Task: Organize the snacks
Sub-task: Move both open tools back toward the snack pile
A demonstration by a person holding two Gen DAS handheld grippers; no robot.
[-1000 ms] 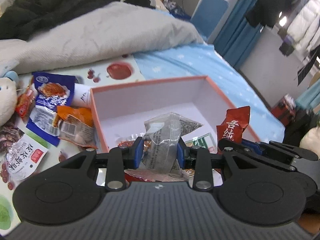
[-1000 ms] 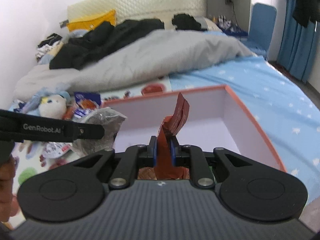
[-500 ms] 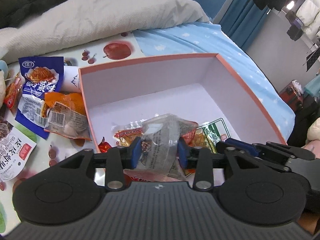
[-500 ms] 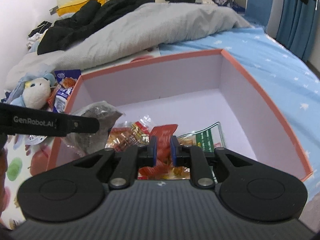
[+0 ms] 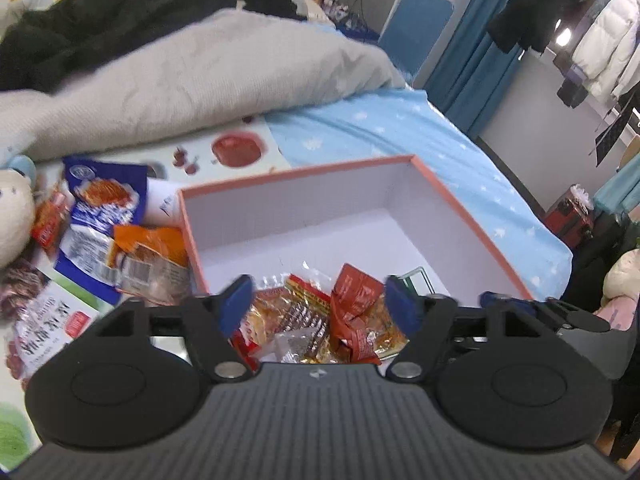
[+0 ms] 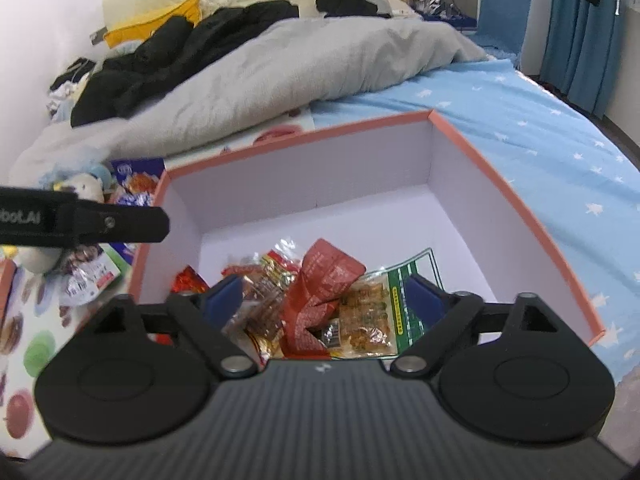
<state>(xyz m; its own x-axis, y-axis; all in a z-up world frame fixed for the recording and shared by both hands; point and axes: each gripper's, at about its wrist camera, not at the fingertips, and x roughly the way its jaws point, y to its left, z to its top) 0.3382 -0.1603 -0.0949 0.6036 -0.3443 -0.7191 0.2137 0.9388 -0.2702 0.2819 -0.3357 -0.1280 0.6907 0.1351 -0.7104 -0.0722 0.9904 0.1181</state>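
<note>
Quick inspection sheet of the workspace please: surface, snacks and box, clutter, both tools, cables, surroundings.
Surface: bed with blue star sheet and a fruit-print mat.
Job's things: orange-rimmed box, open, holding a heap of packets at its near end, a red packet on top and a green-printed clear bag beside it. Outside it on the left: blue packet, orange packet.
Clutter: plush toy, grey duvet, black clothes.
Grippers: left tool and right tool over the heap, jaws opening, nothing gripped.
Cables: nothing seen.
Surroundings: blue curtains, blue chair, hanging coats.
</note>
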